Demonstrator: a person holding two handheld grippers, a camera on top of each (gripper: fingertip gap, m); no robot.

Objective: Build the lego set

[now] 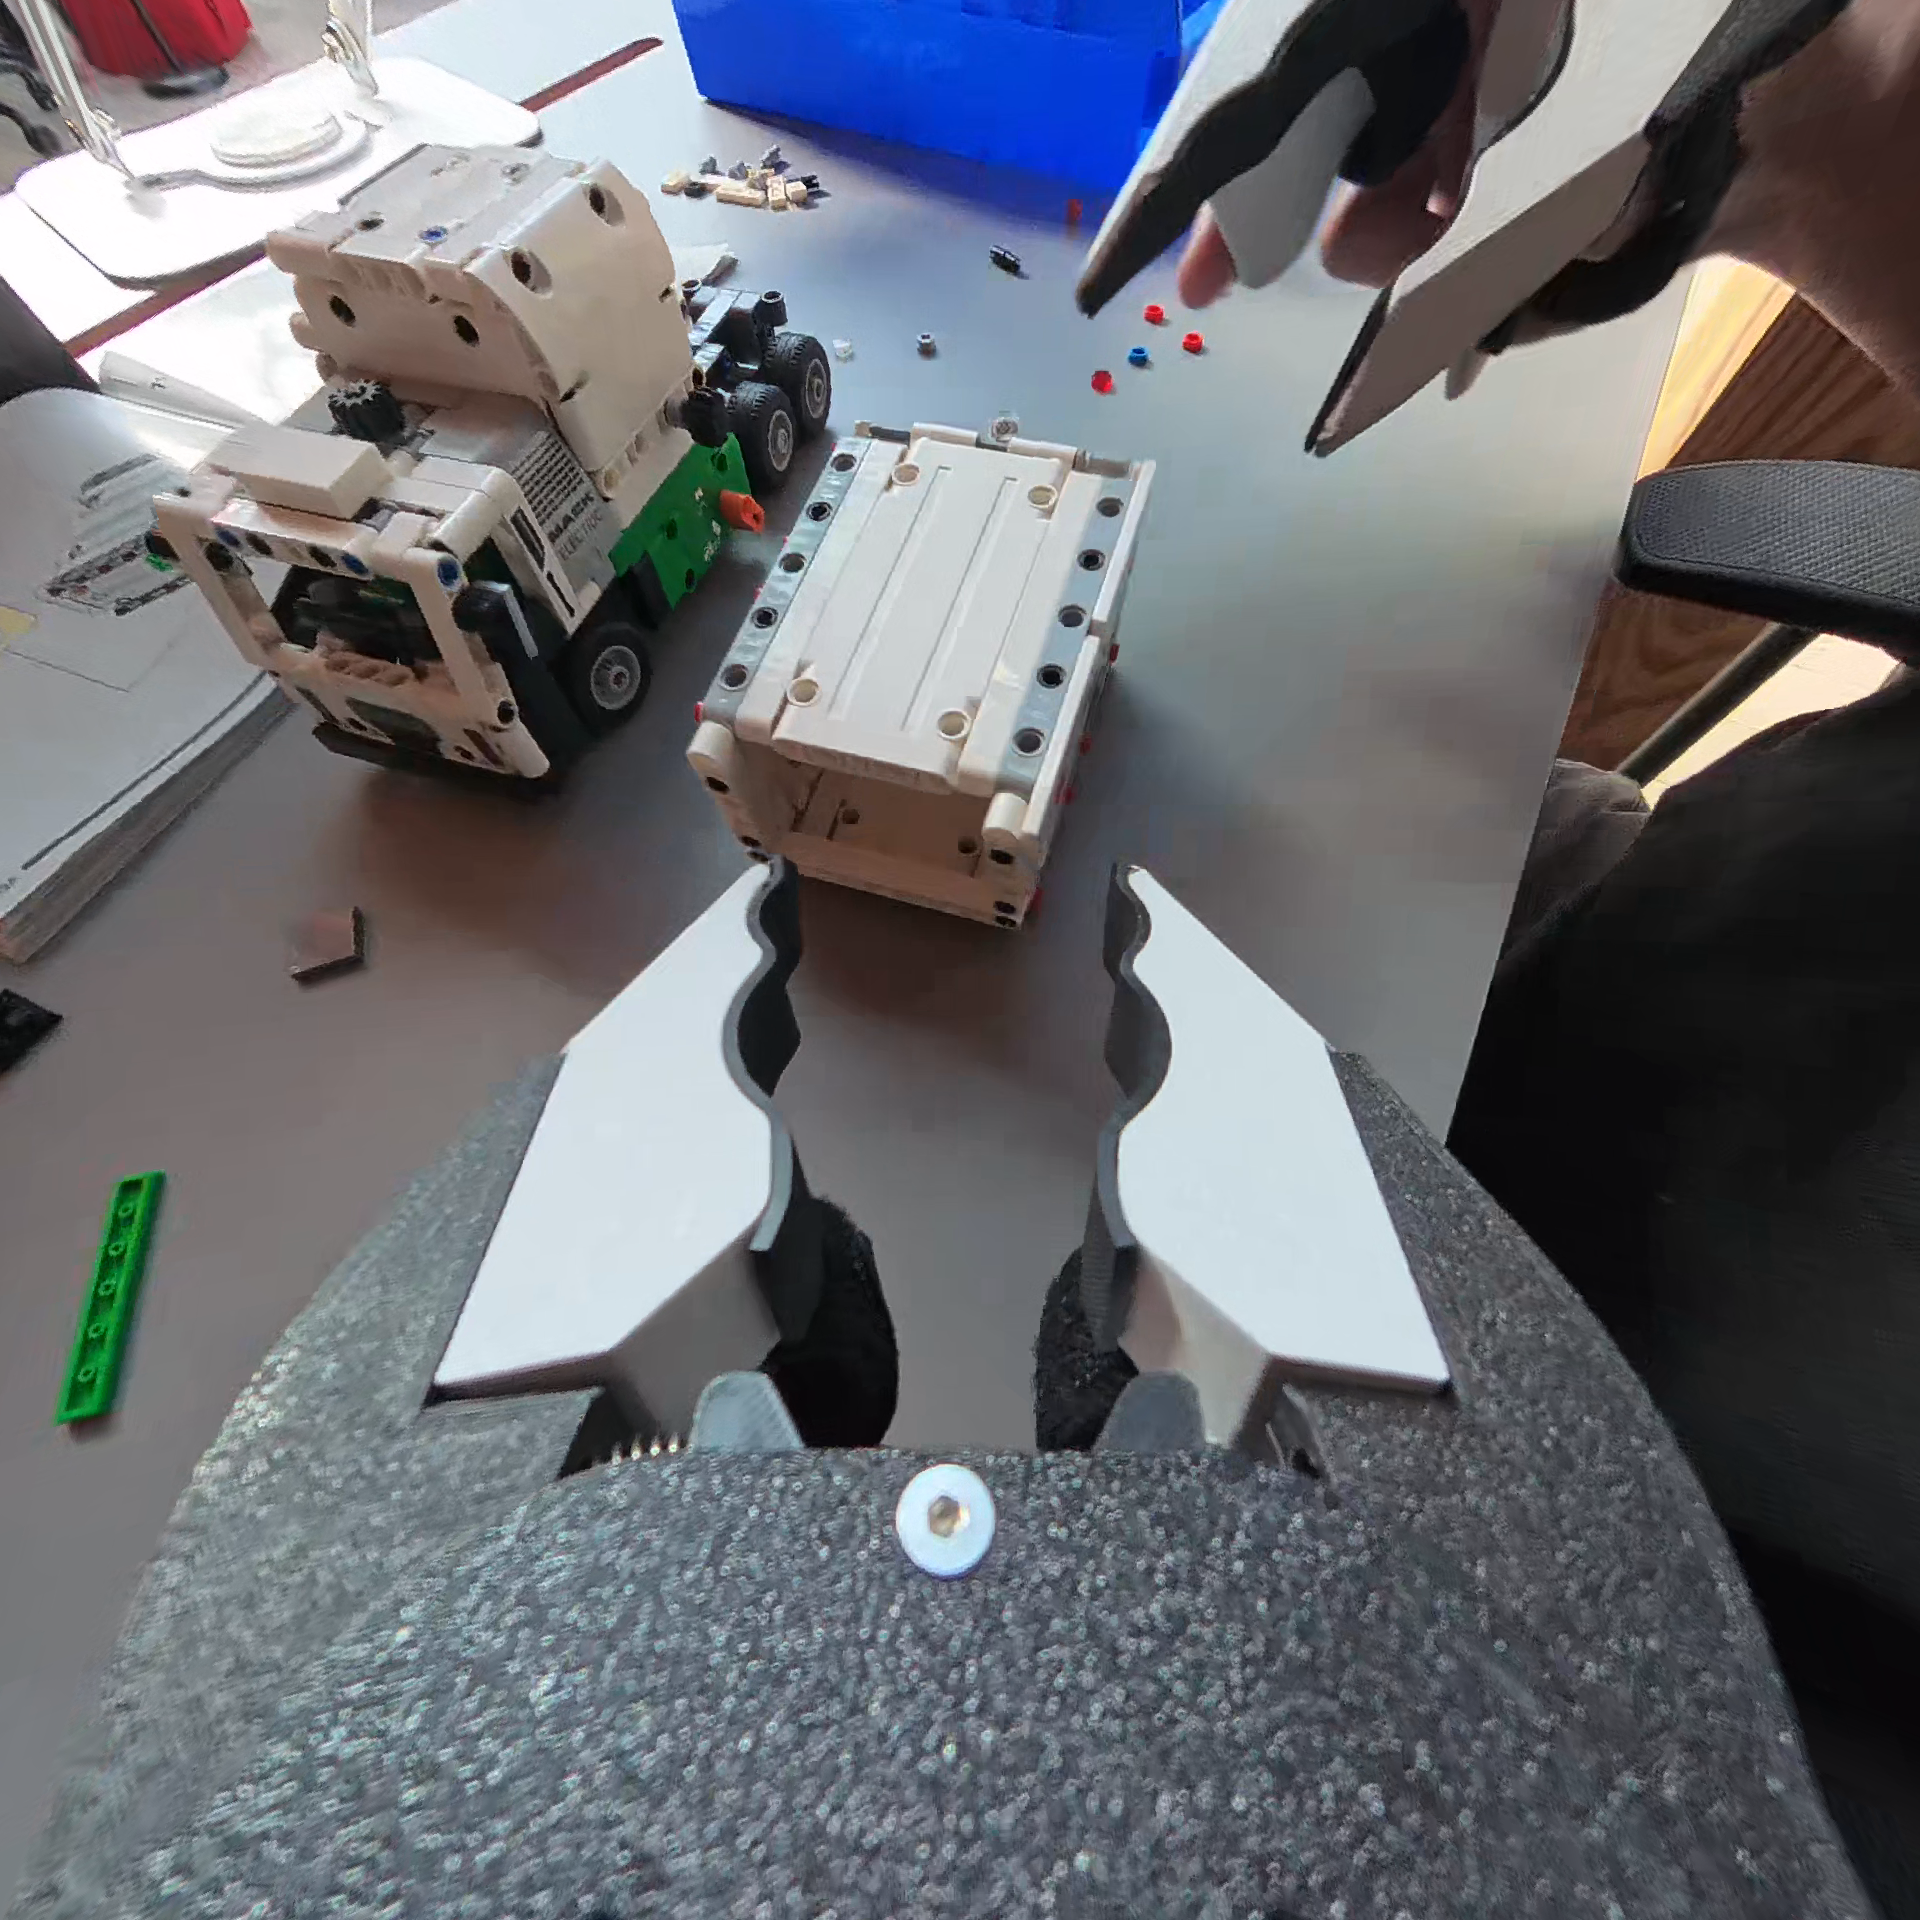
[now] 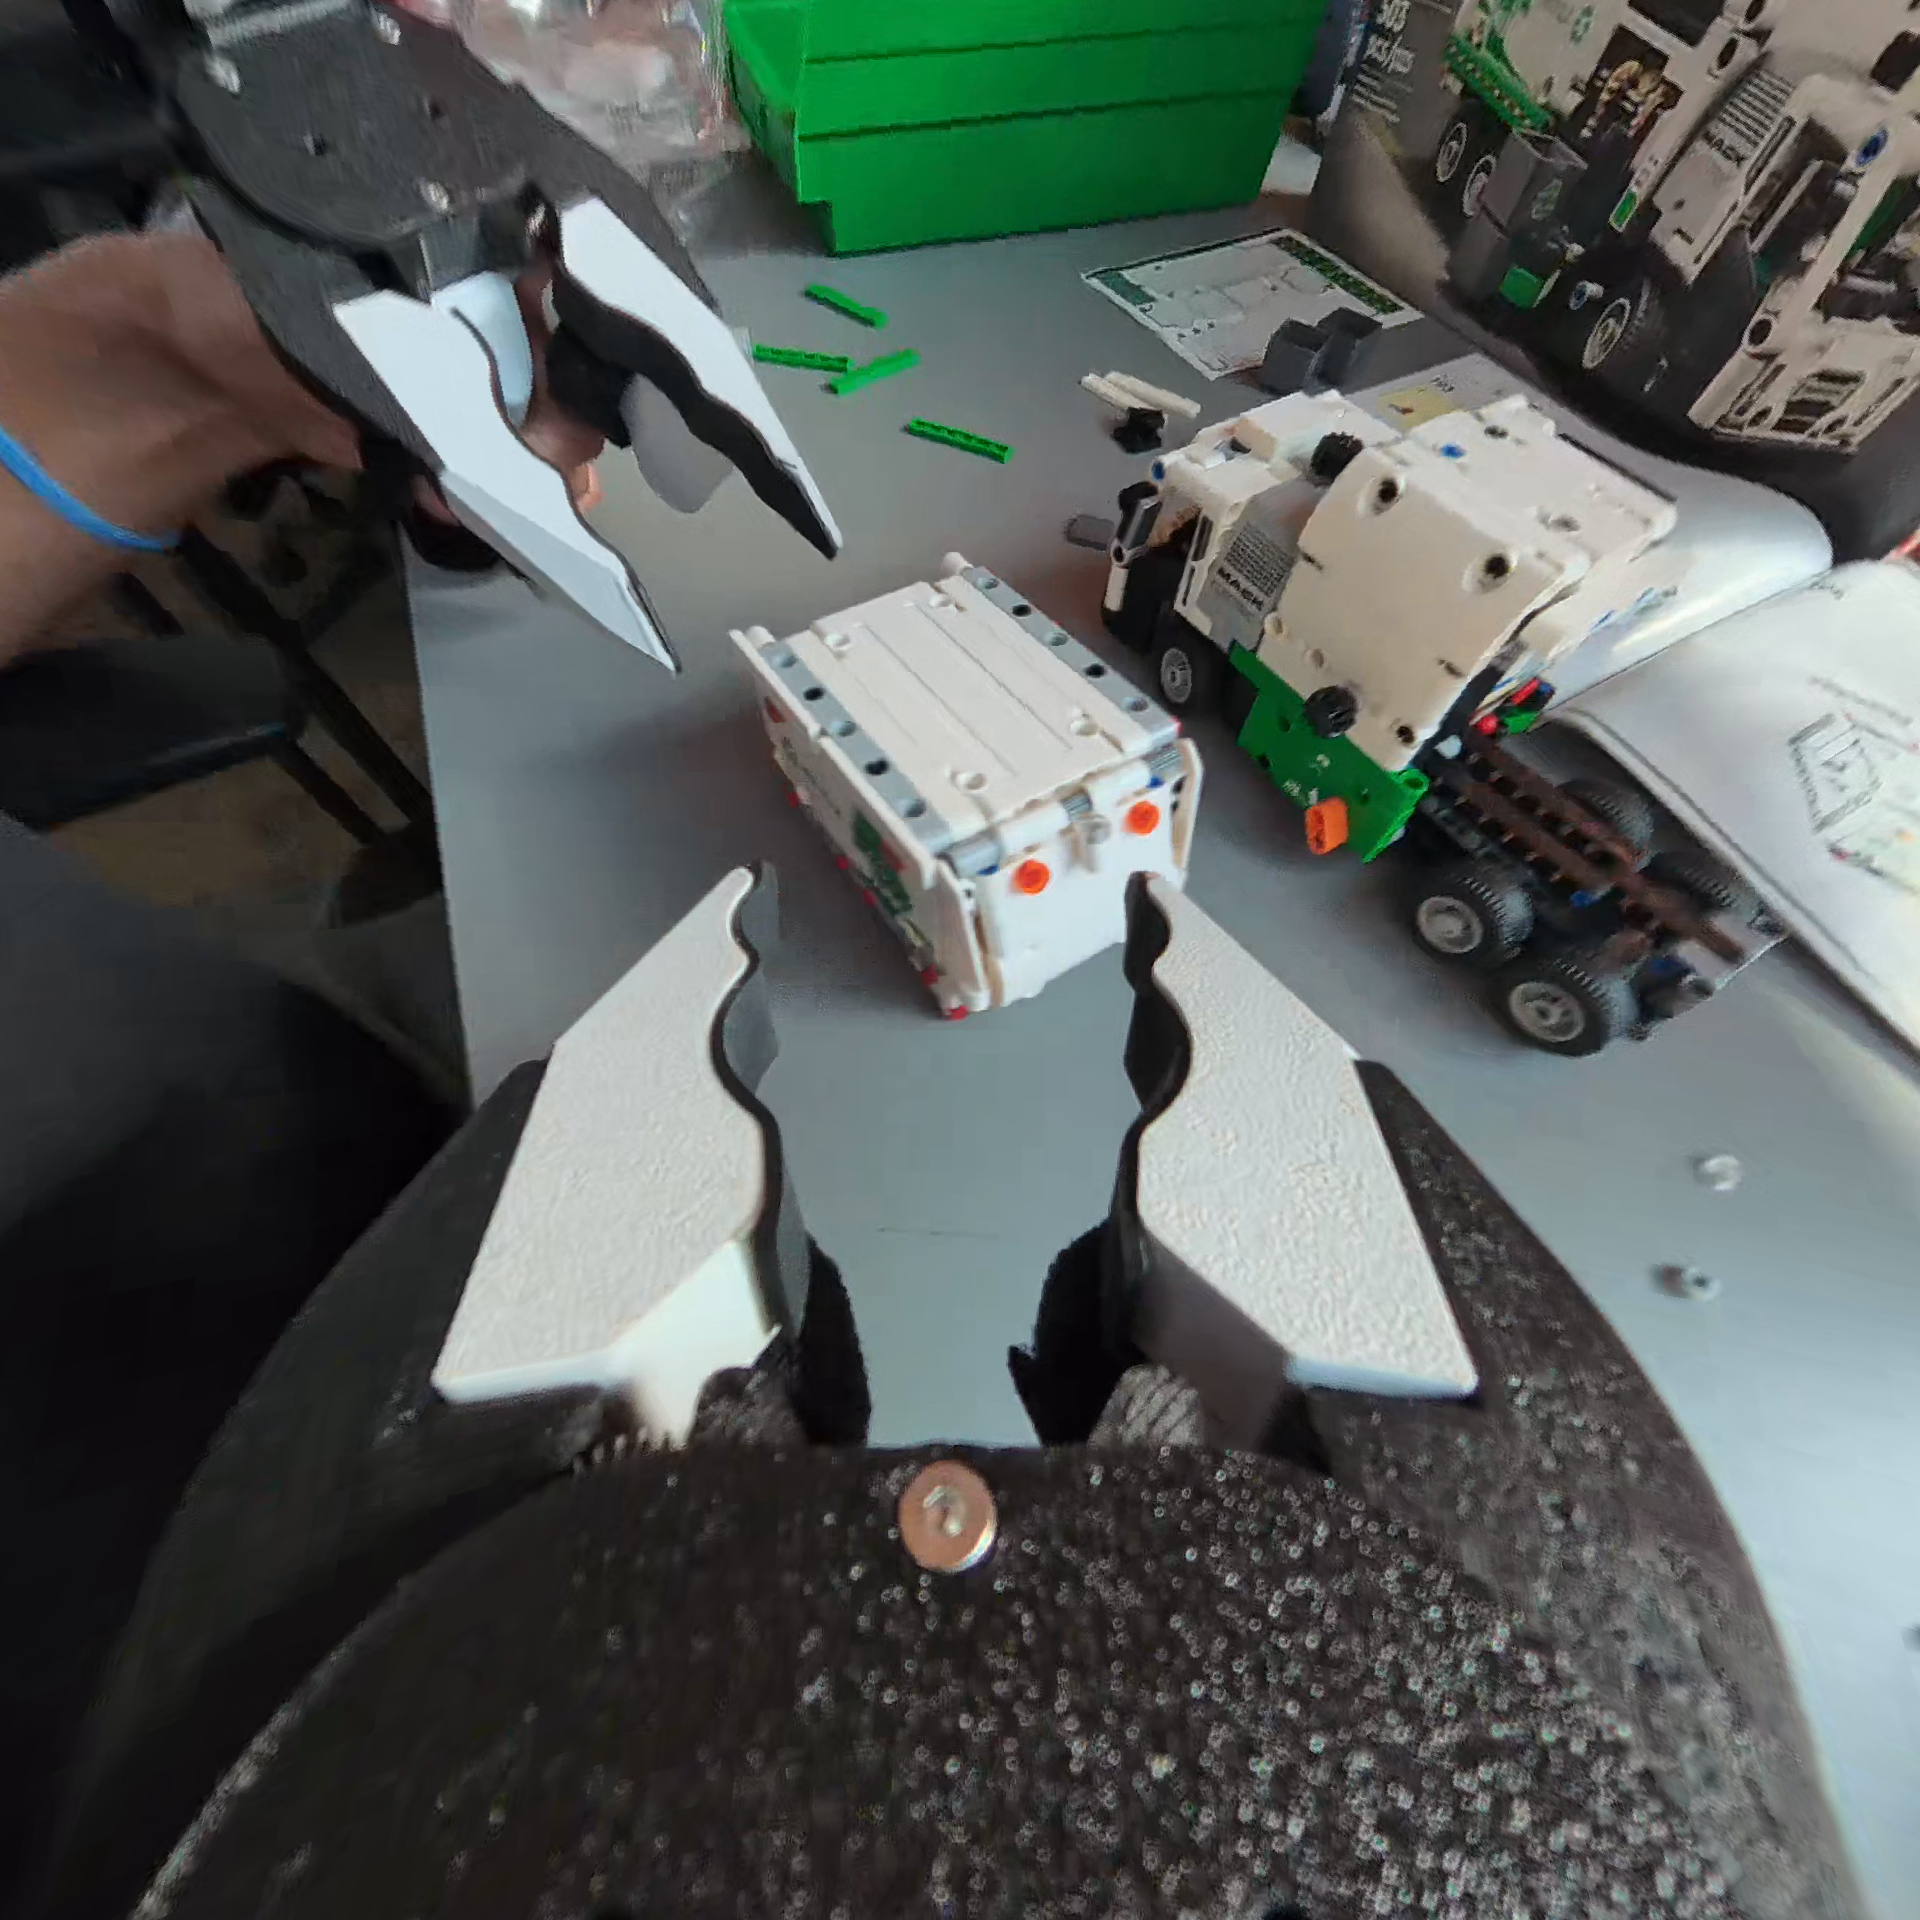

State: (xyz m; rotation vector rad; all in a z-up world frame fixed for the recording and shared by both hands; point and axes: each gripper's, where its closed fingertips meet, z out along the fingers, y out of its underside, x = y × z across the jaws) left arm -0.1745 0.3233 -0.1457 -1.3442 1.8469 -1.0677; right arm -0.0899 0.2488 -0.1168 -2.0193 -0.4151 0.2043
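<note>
A white box-shaped lego body (image 1: 925, 665) with grey side beams lies on the grey table, apart from the truck; it also shows in the right wrist view (image 2: 966, 790). A white and green lego truck (image 1: 488, 499) stands to its left; in the right wrist view the truck (image 2: 1403, 686) stands to the right of the box. My left gripper (image 1: 951, 883) is open and empty, just short of the box's near end. My right gripper (image 2: 940, 888) is open and empty, close to the box's end with orange studs. Each gripper shows in the other's view, above the box (image 1: 1205, 364) (image 2: 753, 603).
A blue bin (image 1: 935, 83) and small loose pieces (image 1: 1143, 348) lie at the back. A green strip (image 1: 109, 1294) lies at the left. An instruction booklet (image 1: 94, 665) lies under the truck's front. A green bin (image 2: 1018, 114), green strips (image 2: 956, 438) and the set's box (image 2: 1662, 187) stand beyond.
</note>
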